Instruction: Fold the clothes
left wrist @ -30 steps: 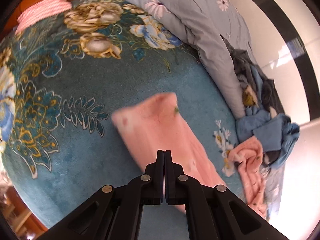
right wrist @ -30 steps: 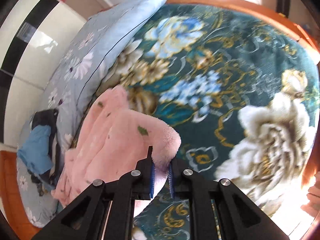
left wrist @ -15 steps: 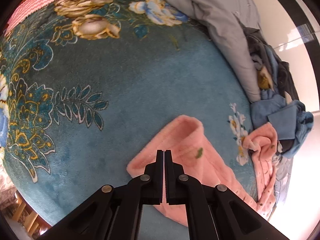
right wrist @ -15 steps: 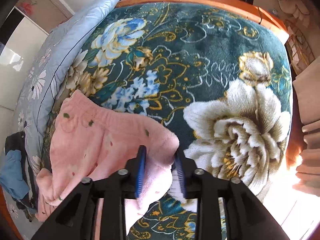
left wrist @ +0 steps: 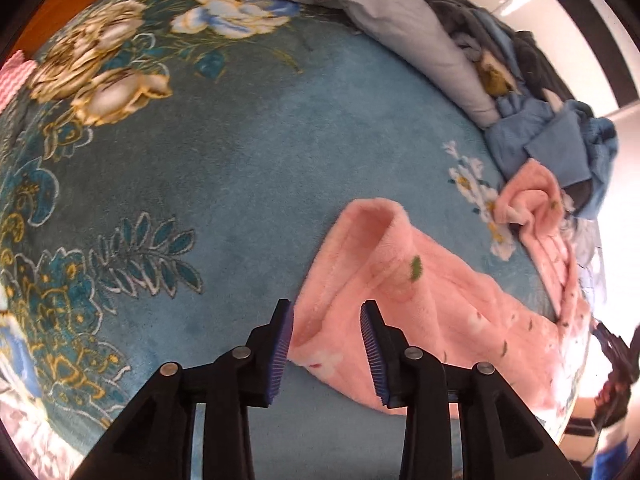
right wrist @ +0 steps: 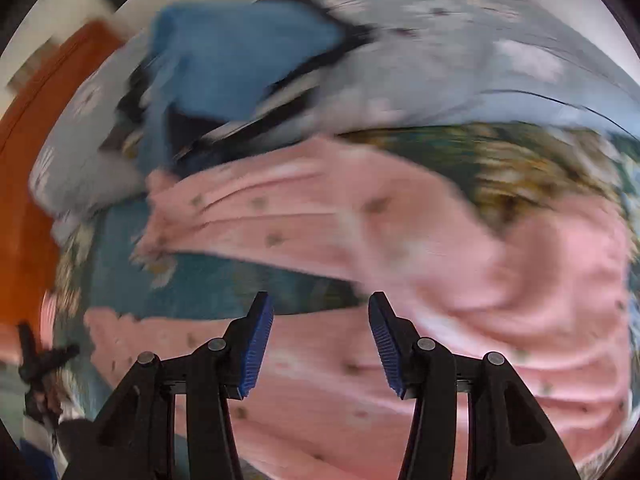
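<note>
Judged soft, light, limp and clingy: pink fleece garment (left wrist: 420, 300), best taken at the thick rolled hem nearest the left gripper (left wrist: 326, 344). Lay spread on the teal floral blanket (left wrist: 240, 160), below the heap of blue clothes (left wrist: 560, 148). Pale pink plush, small dark flecks. Left jaws just opened, part-wide, astride the hem, not pinching. Right gripper (right wrist: 320, 344) likewise just opened, part-wide, empty above the garment; view blurred.

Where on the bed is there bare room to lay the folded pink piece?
The plain teal blanket is bare between the gold-flower print, the leaf sprig and the pink fleece garment. It is crowded by the grey quilt and blue clothes pile.
</note>
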The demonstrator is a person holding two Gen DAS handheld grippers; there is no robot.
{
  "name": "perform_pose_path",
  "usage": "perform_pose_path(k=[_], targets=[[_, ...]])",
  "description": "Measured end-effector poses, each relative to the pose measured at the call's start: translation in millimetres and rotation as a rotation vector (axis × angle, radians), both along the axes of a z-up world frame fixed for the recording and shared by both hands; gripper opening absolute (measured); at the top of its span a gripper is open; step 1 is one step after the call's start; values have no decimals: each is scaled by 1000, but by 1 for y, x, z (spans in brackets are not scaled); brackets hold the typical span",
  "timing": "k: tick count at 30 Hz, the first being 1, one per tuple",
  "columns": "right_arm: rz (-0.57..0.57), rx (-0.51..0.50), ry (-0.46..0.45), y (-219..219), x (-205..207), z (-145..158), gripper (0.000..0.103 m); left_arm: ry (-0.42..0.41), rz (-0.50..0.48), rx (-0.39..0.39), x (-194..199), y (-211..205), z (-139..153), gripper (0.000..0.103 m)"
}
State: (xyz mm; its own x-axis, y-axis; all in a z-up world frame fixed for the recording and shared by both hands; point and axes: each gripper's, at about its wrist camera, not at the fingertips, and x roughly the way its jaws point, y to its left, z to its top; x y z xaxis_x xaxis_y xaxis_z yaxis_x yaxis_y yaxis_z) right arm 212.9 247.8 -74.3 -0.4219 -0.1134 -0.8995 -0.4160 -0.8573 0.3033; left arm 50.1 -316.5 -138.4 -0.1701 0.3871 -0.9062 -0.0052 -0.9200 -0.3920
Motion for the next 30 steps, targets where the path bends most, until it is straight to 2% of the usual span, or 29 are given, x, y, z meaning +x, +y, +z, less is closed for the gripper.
perform_pose_path(k=[4,7,11,15,22,28,30], targets=[[433,-31,51,-134,-105,-9,51,73,-54,15,1,1,7,48],[641,-58,73,-216,-152,-15,51,93,-106,30,-1,8,4,56],[833,-45,60,-300,-188,-30,51,45,-143,52,-5,12,-16,57],[970,-6,46,-347,-204,-46,51,31,-195,28,-2,9,-33,58],[1074,-35,-23,-384,-224,-69,51,-8,-228,106,8,7,-56,58],[1201,41,-100,-420,-228,-91,51,5,-240,140,9,4,-57,58],[1222,37,-115,-427,-227,-96,51,13,-242,149,9,3,-57,58]])
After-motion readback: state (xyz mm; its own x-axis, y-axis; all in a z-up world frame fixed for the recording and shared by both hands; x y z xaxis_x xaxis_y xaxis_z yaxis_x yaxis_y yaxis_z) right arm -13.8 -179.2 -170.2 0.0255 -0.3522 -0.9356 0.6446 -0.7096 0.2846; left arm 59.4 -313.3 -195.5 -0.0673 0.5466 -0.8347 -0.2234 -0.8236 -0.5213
